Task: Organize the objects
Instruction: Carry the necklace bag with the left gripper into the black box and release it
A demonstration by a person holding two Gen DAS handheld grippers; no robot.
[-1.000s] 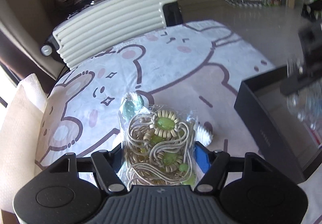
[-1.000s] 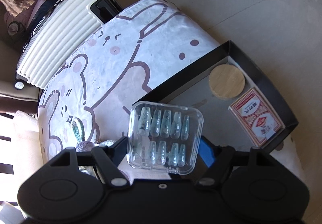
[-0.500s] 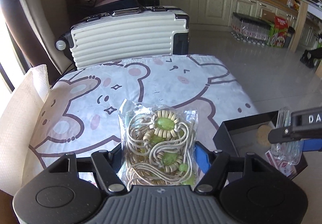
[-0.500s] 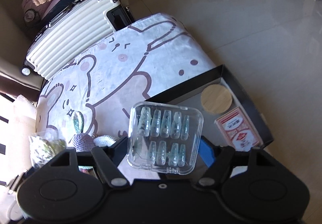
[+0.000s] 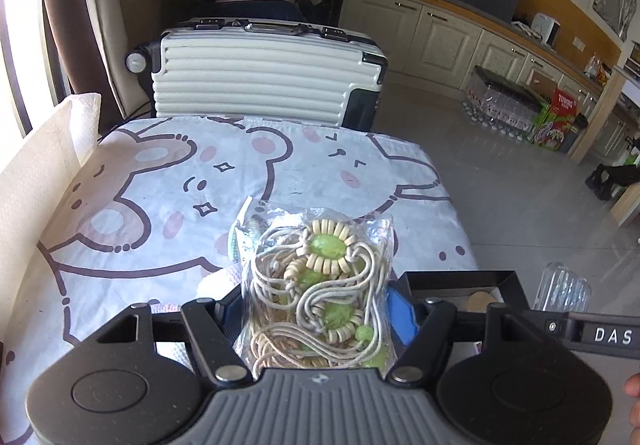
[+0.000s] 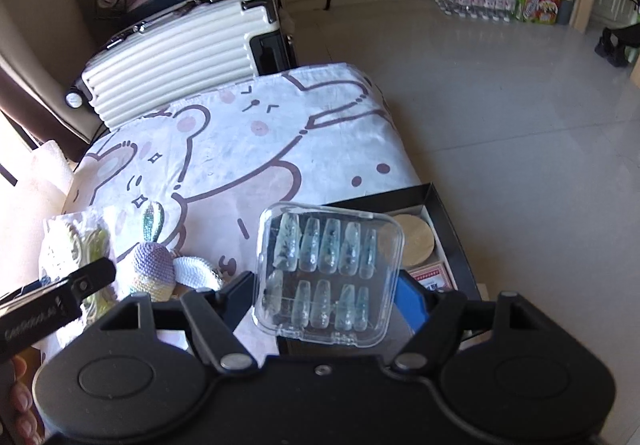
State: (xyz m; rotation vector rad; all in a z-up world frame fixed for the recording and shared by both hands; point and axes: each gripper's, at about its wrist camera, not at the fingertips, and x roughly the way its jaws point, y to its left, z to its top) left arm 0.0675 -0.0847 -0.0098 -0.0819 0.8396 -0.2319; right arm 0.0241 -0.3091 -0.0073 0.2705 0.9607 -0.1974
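My left gripper [image 5: 316, 297] is shut on a clear bag of cream cord and green beads [image 5: 320, 285] and holds it above the bear-print table [image 5: 160, 181]. My right gripper [image 6: 328, 285] is shut on a clear case of press-on nails [image 6: 328, 269], held above the near left part of a black tray [image 6: 440, 201]. The tray holds a round wooden coaster [image 6: 418, 241] and a red card deck [image 6: 434, 275]. The tray [image 5: 460, 279] and the nail case [image 5: 566, 291] also show at the right of the left wrist view. The bead bag [image 6: 76, 245] shows at the left of the right wrist view.
A crocheted purple and white toy [image 6: 160, 265] with a green leaf lies on the table left of the tray. A cream suitcase [image 5: 260, 77] stands behind the table. A white towel [image 5: 40, 157] hangs at the table's left edge. Tiled floor [image 6: 520, 125] lies to the right.
Both grippers have risen and tilted up, so each view shows more of the room. The bead bag and the nail case stay gripped. The right gripper now shows closer in the left wrist view.
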